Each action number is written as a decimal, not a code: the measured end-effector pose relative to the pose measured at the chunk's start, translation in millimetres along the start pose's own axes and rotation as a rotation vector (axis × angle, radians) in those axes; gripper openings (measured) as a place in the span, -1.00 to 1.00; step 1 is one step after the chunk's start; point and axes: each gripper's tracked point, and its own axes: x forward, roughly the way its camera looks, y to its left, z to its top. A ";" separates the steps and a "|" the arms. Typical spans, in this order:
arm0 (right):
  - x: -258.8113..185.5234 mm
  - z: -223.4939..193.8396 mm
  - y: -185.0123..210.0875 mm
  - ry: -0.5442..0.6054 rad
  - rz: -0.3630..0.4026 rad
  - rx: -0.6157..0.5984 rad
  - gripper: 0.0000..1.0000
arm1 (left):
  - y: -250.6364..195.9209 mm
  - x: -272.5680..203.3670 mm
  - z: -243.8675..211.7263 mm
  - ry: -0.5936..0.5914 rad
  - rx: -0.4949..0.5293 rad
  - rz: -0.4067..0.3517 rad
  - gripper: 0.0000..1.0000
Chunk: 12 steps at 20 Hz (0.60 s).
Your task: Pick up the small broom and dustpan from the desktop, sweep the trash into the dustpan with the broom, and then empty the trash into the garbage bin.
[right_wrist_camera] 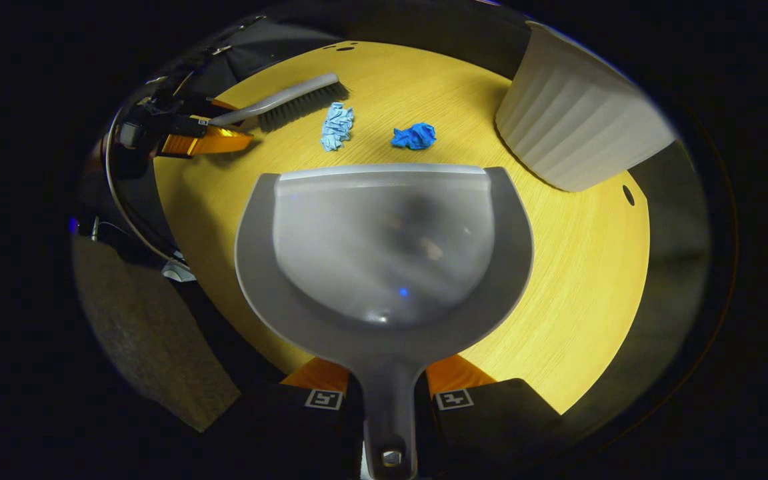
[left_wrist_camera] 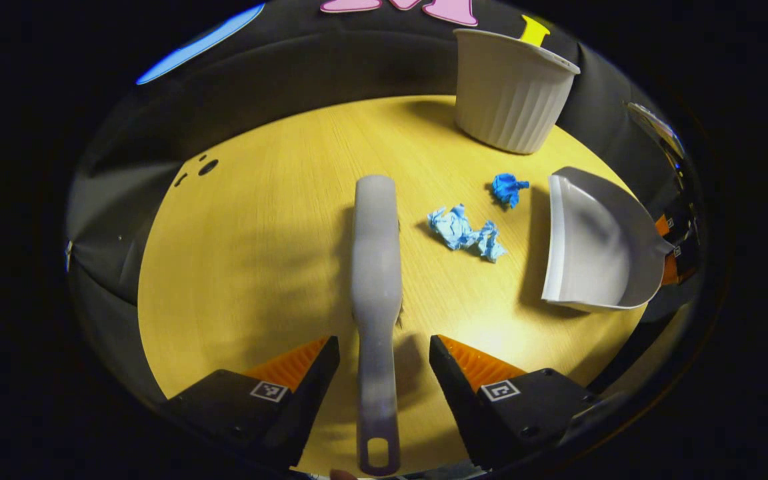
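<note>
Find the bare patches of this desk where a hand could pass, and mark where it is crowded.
Free: the wide desktop on the side of the broom facing away from the paper, out to the edge holes. Crowded: between broom and dustpan, where the light blue wad and dark blue wad lie, up to the bin.

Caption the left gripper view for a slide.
Open left gripper straddles the broom handle; paper scraps lie before the dustpan.

Both views low over the shared desktop (left_wrist_camera: 257, 267); roughly facing directions
</note>
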 end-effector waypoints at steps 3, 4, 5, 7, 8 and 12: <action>0.4 -0.4 -3.0 0.005 -0.001 0.002 -0.29 | -0.9 8.1 -4.8 0.046 -0.012 -0.008 0.72; 0.4 -0.9 -3.5 0.005 -0.001 0.002 -0.29 | 0.0 10.2 -7.1 0.061 -0.016 -0.008 0.68; 0.3 -0.9 -4.2 0.005 0.001 0.003 -0.29 | 1.2 10.9 -8.1 0.069 -0.018 -0.006 0.58; 0.7 -1.0 -3.7 0.006 0.006 0.004 -0.29 | 1.5 12.1 -6.7 0.072 -0.010 -0.006 0.44; 1.2 -0.2 -3.4 0.007 0.010 0.004 -0.29 | 1.2 14.3 -5.5 0.073 -0.002 -0.007 0.27; 0.9 -1.4 -0.9 0.031 0.016 0.001 -0.29 | 6.5 15.9 3.5 0.079 0.057 0.013 -0.37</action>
